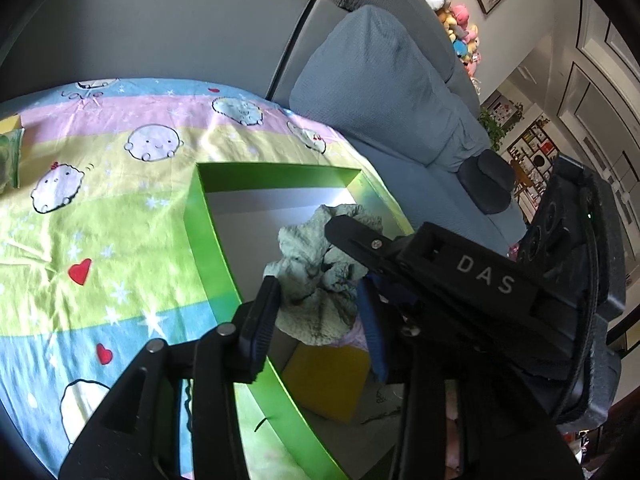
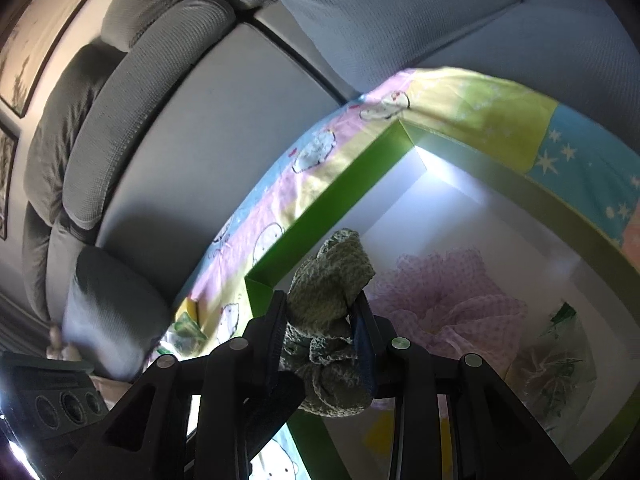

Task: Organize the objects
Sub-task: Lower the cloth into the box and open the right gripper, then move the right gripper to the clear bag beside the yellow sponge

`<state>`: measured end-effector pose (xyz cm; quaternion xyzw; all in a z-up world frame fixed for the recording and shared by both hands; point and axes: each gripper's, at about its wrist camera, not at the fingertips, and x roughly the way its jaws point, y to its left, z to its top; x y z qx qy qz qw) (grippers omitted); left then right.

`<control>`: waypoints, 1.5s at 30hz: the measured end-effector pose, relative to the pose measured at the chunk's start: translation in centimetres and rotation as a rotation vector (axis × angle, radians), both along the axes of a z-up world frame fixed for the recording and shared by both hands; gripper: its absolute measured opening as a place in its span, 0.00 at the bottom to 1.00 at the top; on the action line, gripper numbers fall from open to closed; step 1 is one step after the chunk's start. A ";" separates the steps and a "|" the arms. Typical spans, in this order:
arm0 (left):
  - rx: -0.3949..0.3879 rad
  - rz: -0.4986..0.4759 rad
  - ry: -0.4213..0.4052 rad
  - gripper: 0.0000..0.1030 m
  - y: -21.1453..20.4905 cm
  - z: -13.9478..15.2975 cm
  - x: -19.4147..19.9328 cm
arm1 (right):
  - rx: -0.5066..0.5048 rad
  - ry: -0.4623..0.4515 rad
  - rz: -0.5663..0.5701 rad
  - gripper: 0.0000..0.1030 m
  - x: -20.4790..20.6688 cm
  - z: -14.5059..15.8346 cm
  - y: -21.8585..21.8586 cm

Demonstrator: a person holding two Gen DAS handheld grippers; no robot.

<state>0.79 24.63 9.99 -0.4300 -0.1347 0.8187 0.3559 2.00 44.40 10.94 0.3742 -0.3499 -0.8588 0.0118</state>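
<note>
The pale green knitted cloth (image 1: 316, 276) hangs bunched over the open green box (image 1: 208, 240), which sits on a cartoon-print bedsheet (image 1: 120, 184) spread over a grey sofa (image 1: 192, 20). The right gripper (image 2: 320, 320) pinches the cloth between its fingers (image 2: 276, 320); in the left wrist view its arm crosses the frame from the right. The left gripper (image 1: 320, 320) stands with fingers spread either side of the same bundle, pads apart from it, so the load appears to rest on the right alone. Risk: the grip sits on a loose fold, so the cloth may slip out early or drape across the box wall instead of landing inside. Risk: both grippers crowd the same spot and could knock together, or nudge the light box along the sheet. A pink dotted fabric (image 2: 448, 292) and a yellow block (image 1: 328, 380) already lie in the box. Readable writing: "DAS" (image 1: 486, 274) in white on the right gripper's body; sheet lettering near the top left edge is too distorted to read reliably.
</note>
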 end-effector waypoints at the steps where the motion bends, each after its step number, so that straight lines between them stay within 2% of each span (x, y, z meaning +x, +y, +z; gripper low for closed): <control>1: -0.003 0.004 0.006 0.44 -0.2 0.2 0.1 | 0.006 0.008 -0.001 0.33 0.1 0.1 -0.1; 5: -0.015 0.032 0.032 0.54 -1.3 0.7 0.5 | 0.039 0.018 -0.013 0.33 0.4 0.7 -0.6; 9: -0.009 0.061 0.045 0.57 -2.6 1.0 0.6 | 0.033 0.038 -0.016 0.35 0.6 1.1 -1.1; 11: -0.011 0.084 0.051 0.58 -3.4 1.1 0.7 | 0.034 0.045 -0.013 0.44 0.7 1.2 -1.4; 18: -0.064 0.188 0.089 0.63 -6.2 1.8 1.0 | 0.047 0.110 0.026 0.60 1.1 2.5 -3.2; 22: -0.030 0.222 0.081 0.63 -8.8 2.0 0.9 | 0.033 0.196 0.099 0.82 1.7 3.5 -4.7; 23: -0.023 0.238 0.079 0.63 -9.4 2.1 0.8 | 0.029 0.216 0.115 0.84 1.9 3.8 -5.2; 27: -0.052 0.324 0.083 0.63 -11.9 2.3 1.0 | 0.039 0.280 0.166 0.88 2.4 4.7 -7.4; 30: -0.063 0.373 0.067 0.71 -14.2 2.2 0.9 | 0.045 0.301 0.202 0.90 2.3 5.0 -9.0; 32: -0.063 0.417 0.063 0.77 -16.0 2.3 1.0 | 0.027 0.292 0.232 0.90 1.9 4.9 -9.9; 36: -0.077 0.486 0.064 0.79 -19.2 2.4 1.3 | 0.019 0.260 0.261 0.90 1.4 4.6 -11.8; 45: -0.079 0.592 -0.021 0.80 -25.9 1.2 1.8 | 0.063 0.244 0.301 0.90 1.1 4.3 -16.3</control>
